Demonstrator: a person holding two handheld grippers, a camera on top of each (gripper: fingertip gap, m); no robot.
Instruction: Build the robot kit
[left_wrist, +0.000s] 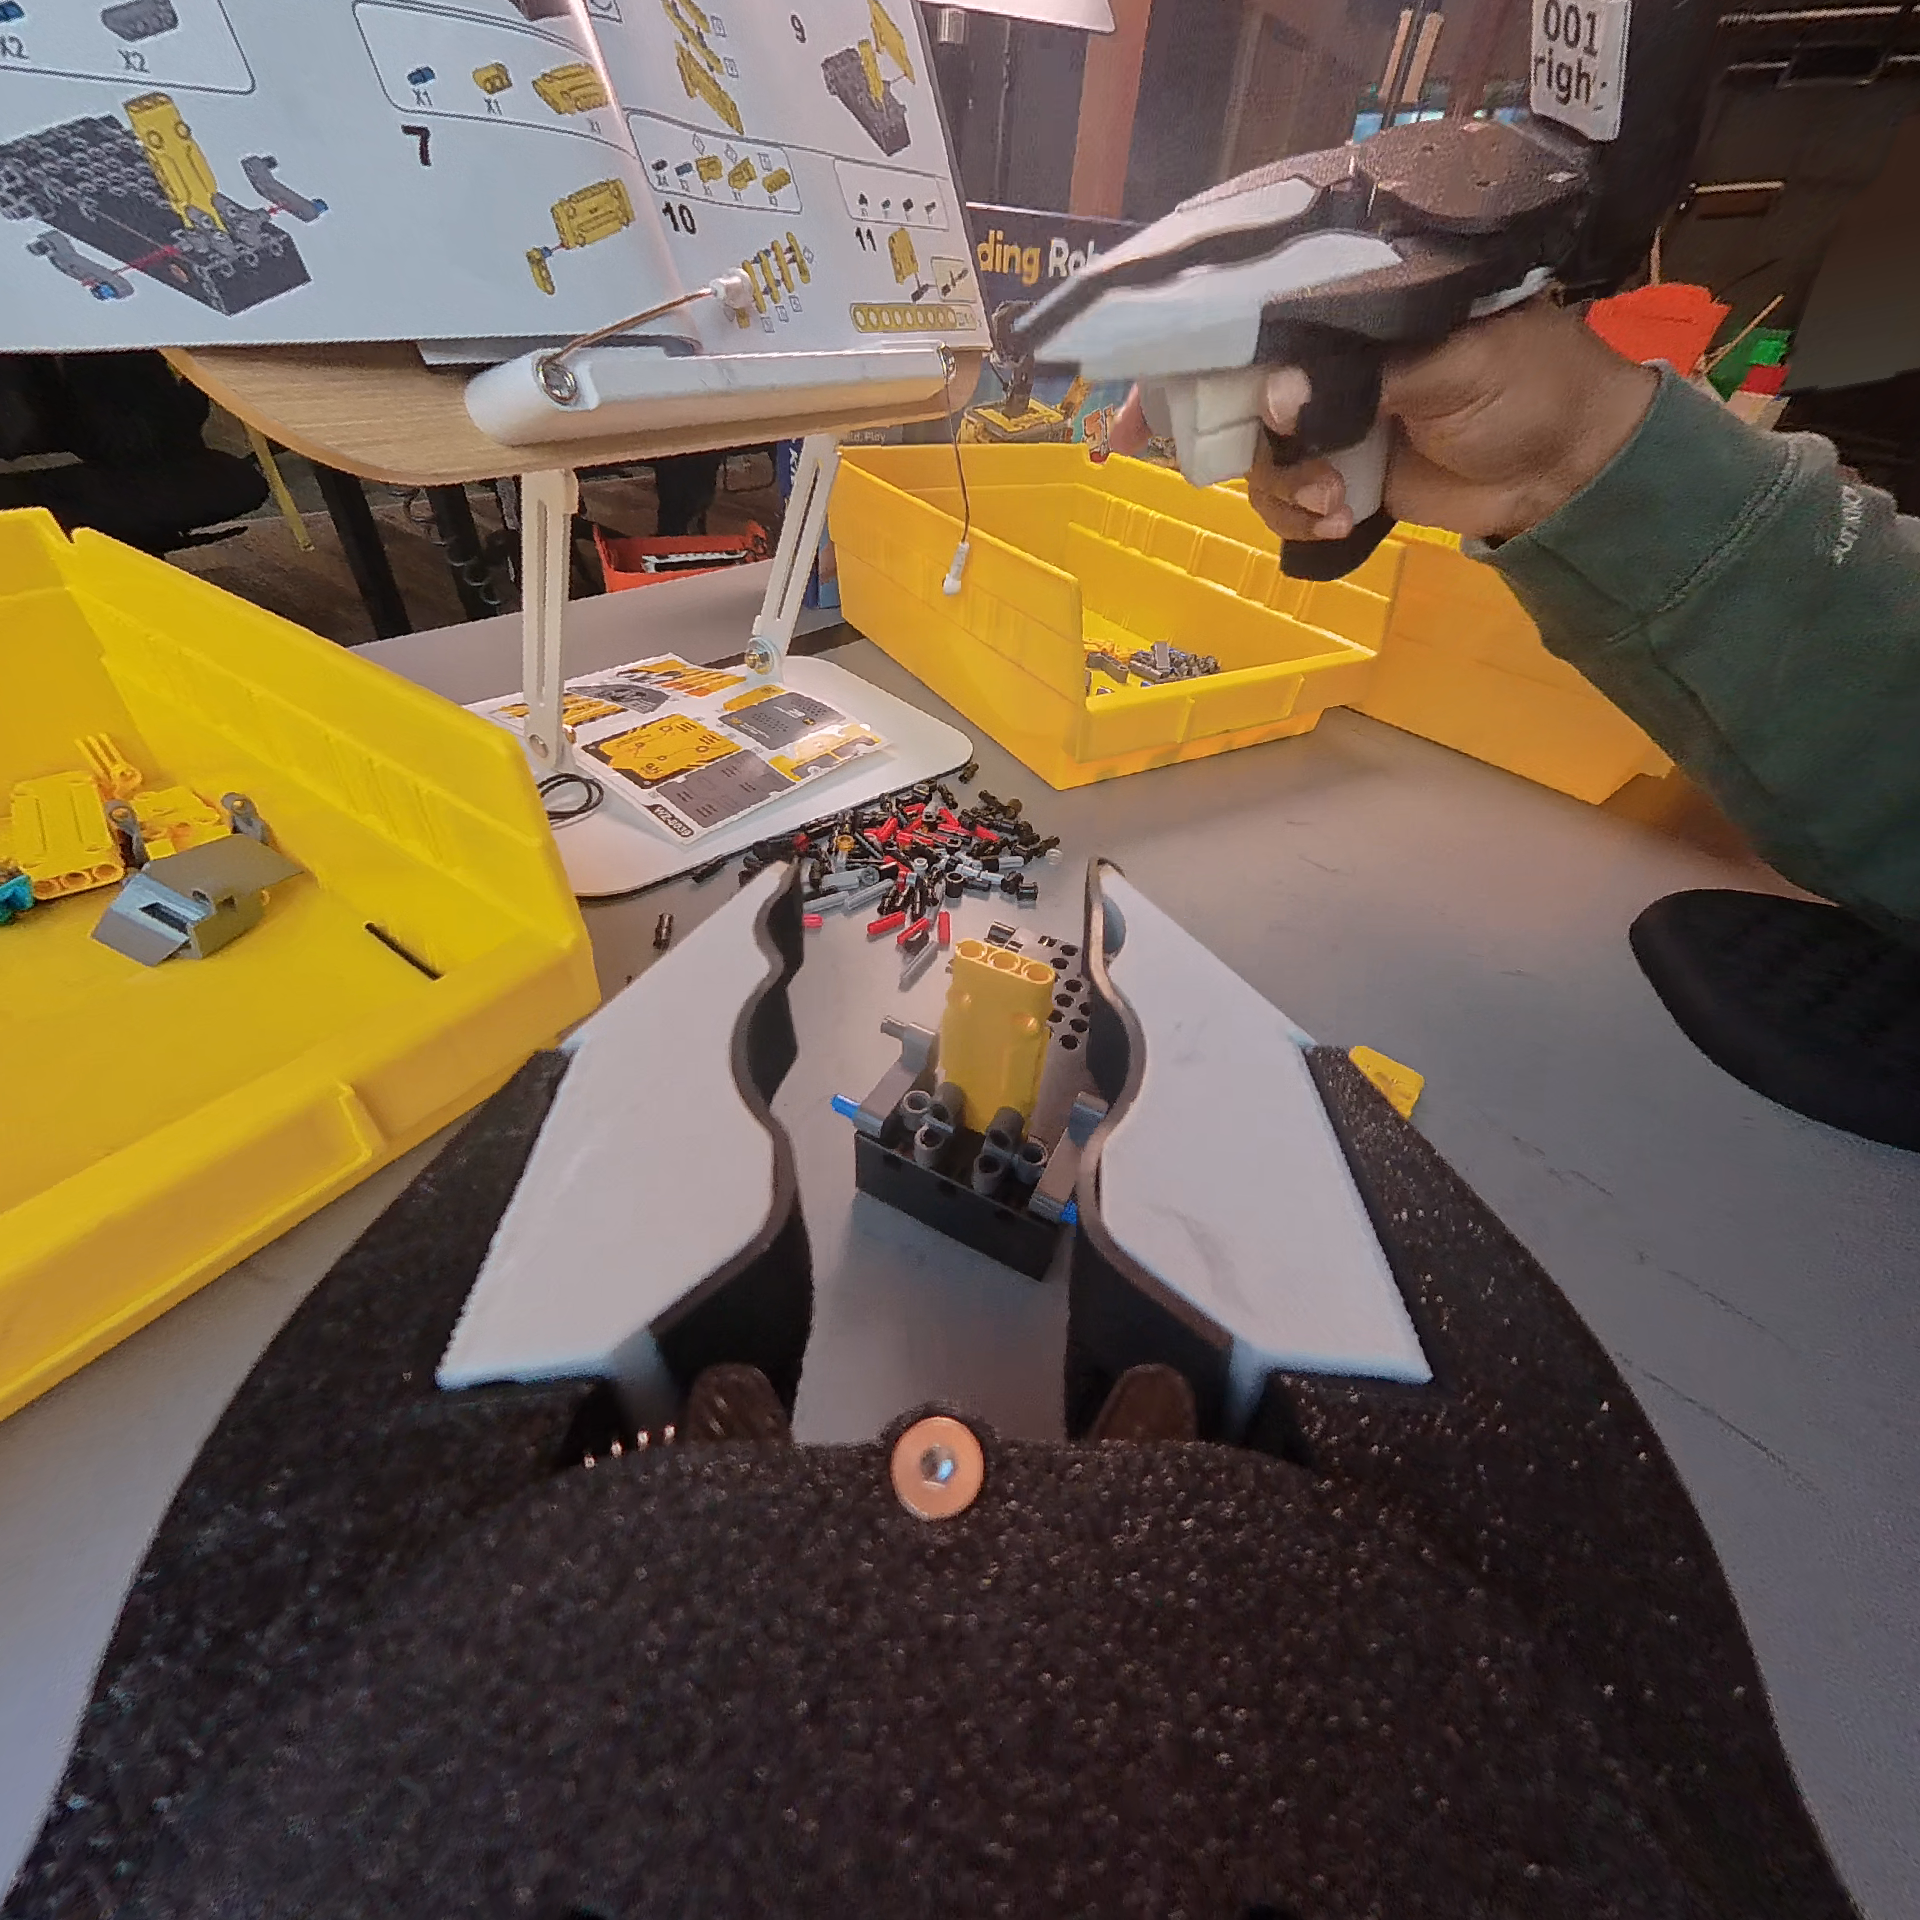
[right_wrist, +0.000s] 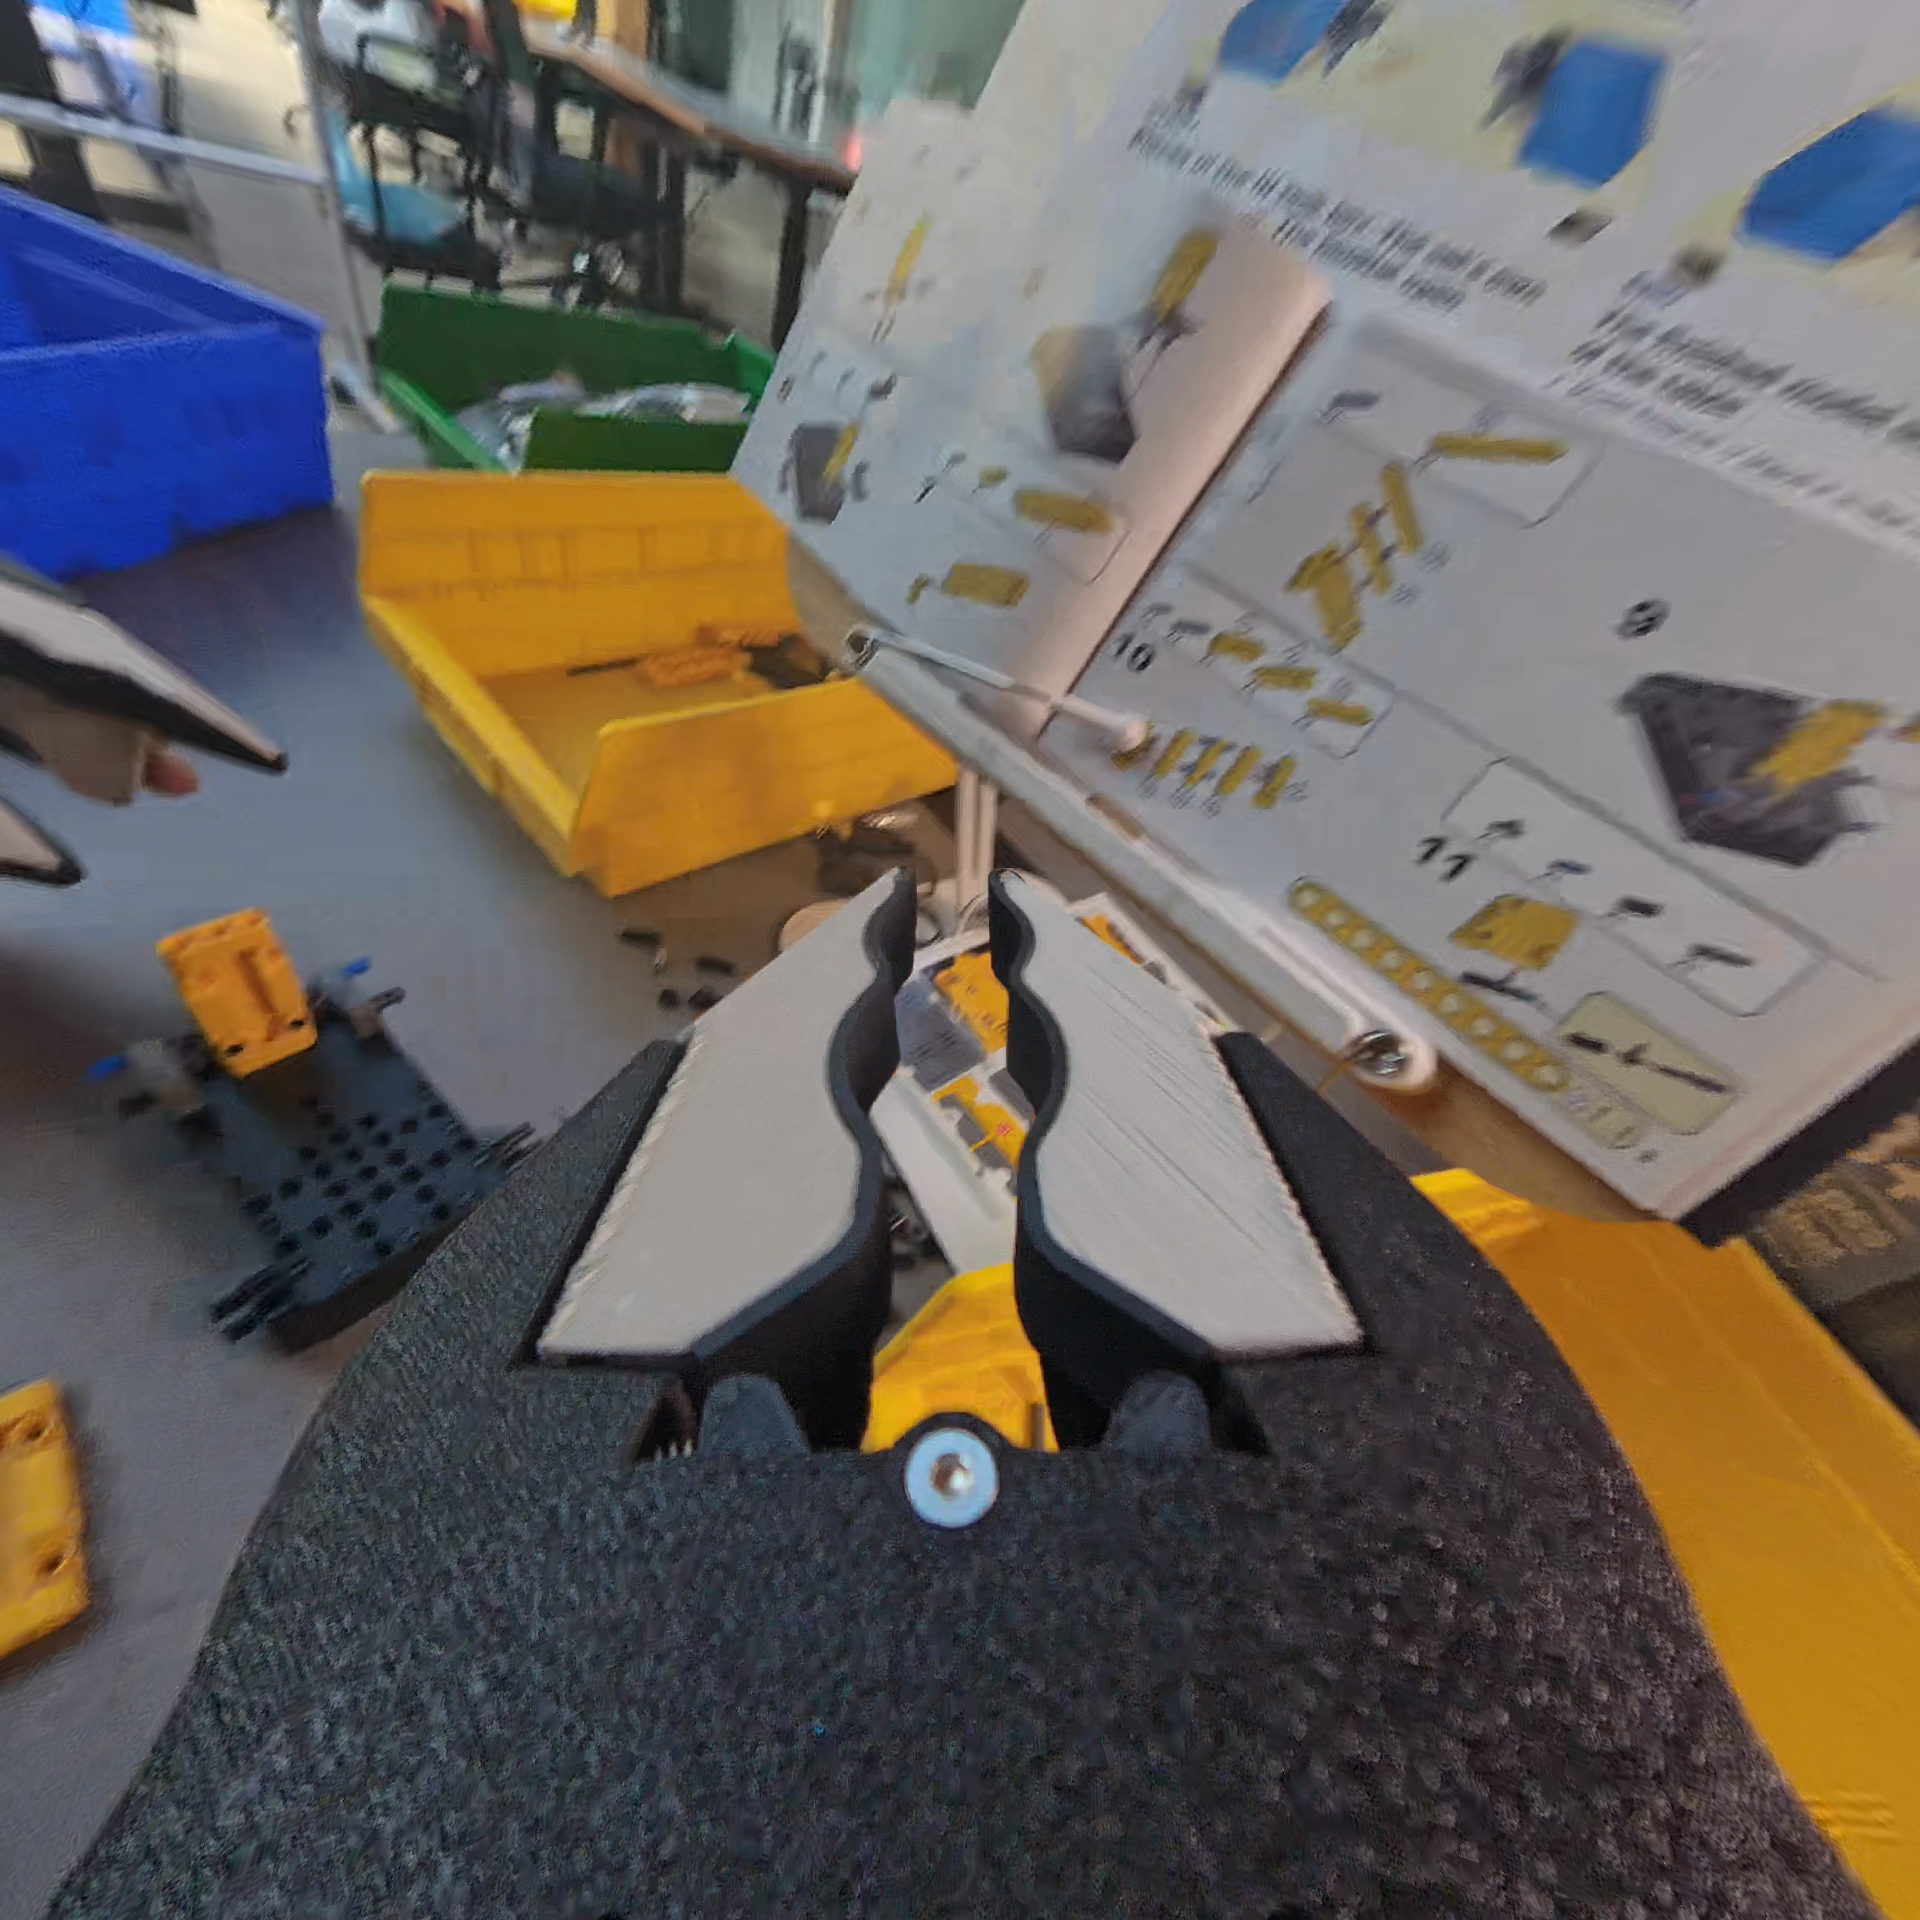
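Note:
A black studded plate with an upright yellow block (left_wrist: 977, 1091) lies on the grey table between the fingers of my left gripper (left_wrist: 945, 883). That gripper is open. Its right finger is close against the plate's side and its left finger stands apart. The same plate shows in the right wrist view (right_wrist: 312, 1122), with the left gripper (right_wrist: 177, 821) at the left edge. My right gripper (right_wrist: 953, 894) is raised in the air near the lower edge of an instruction booklet (right_wrist: 1455, 623). Its fingers are a narrow gap apart with nothing between them. A hand holds it at upper right in the left wrist view (left_wrist: 1013, 332).
The booklet (left_wrist: 416, 156) rests on a white stand. A heap of small pins (left_wrist: 925, 852) lies just beyond the plate. Yellow bins sit left (left_wrist: 260, 1039) and at the back right (left_wrist: 1039, 582). A blue bin (right_wrist: 135, 395) and a green bin (right_wrist: 561, 353) stand farther off. A loose yellow piece (right_wrist: 31, 1507) lies nearby. Spacing between my two grippers at the tips: around 20 cm. To reach the loose yellow piece (right_wrist: 31, 1507) in a straight line is about 15 cm for my left fingers, about 25 cm for my right.

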